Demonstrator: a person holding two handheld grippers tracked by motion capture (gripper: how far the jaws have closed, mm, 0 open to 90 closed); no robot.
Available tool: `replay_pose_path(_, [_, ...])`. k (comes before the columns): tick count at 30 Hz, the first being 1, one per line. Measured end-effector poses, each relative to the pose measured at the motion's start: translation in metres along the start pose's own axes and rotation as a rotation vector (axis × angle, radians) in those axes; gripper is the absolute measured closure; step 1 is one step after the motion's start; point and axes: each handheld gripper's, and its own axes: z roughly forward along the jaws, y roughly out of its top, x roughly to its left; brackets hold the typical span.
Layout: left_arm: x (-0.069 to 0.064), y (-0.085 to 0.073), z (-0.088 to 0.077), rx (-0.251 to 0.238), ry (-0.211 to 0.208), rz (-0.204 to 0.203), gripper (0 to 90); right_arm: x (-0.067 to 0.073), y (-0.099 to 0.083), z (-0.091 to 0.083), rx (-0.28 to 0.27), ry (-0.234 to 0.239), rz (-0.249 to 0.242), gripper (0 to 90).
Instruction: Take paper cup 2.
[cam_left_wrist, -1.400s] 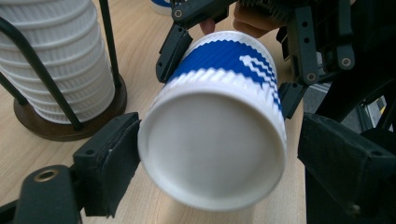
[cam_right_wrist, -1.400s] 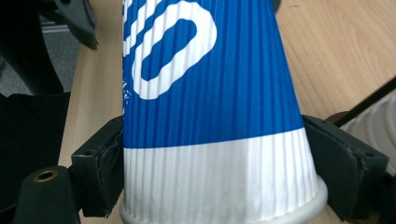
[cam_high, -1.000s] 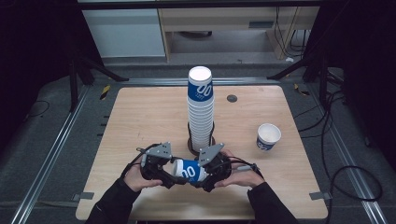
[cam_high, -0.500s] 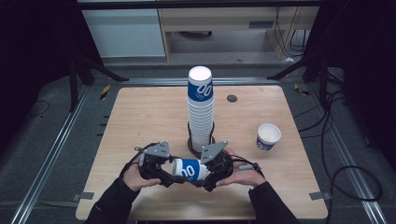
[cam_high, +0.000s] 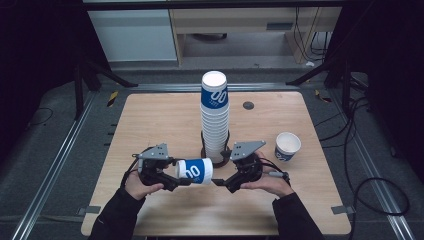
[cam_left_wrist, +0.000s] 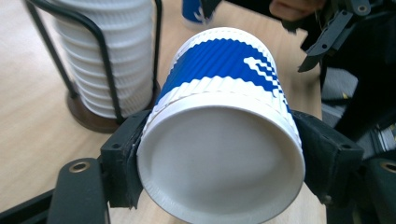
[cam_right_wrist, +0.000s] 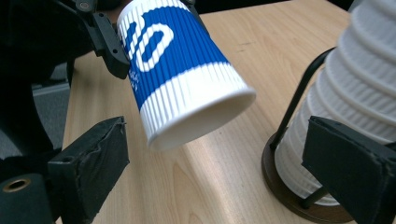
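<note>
Clamping cup sideways: left gripper | right gripper: just opened wide, released, beside cup's far end

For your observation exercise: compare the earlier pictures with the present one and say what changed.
The right tongs have just been opening and have let go of the blue-and-white cup, drawing off to the right. The left tongs keep hold of it. Cup stack and lone cup stayed put.

Cup stack cut off above and right of the right gripper's jaws, its wire holder's base partly behind the right jaw, paper cup's rim cut off below the left gripper's jaws, upright cup beyond them cropped at top
</note>
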Motion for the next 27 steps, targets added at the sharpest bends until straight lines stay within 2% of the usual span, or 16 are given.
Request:
replay_pose_path(3, [0.002,0.000,-0.005,-0.061,0.000,-0.008,25.6,-0.002,0.000,-0.003,-0.014,-0.003,0.011,6.9])
replay_pose_path(9, [0.002,-0.001,-0.010,-0.164,-0.039,-0.026,25.5,-0.004,-0.003,-0.003,-0.014,0.008,0.028,6.7])
replay_pose_path(17, [-0.008,0.002,-0.002,-0.179,-0.102,0.004,25.6,0.000,-0.003,0.003,-0.020,0.070,0.033,6.8])
replay_pose_path(27, [-0.018,0.004,0.008,-0.132,-0.159,0.039,25.6,0.008,-0.002,0.010,-0.017,0.167,0.010,7.3])
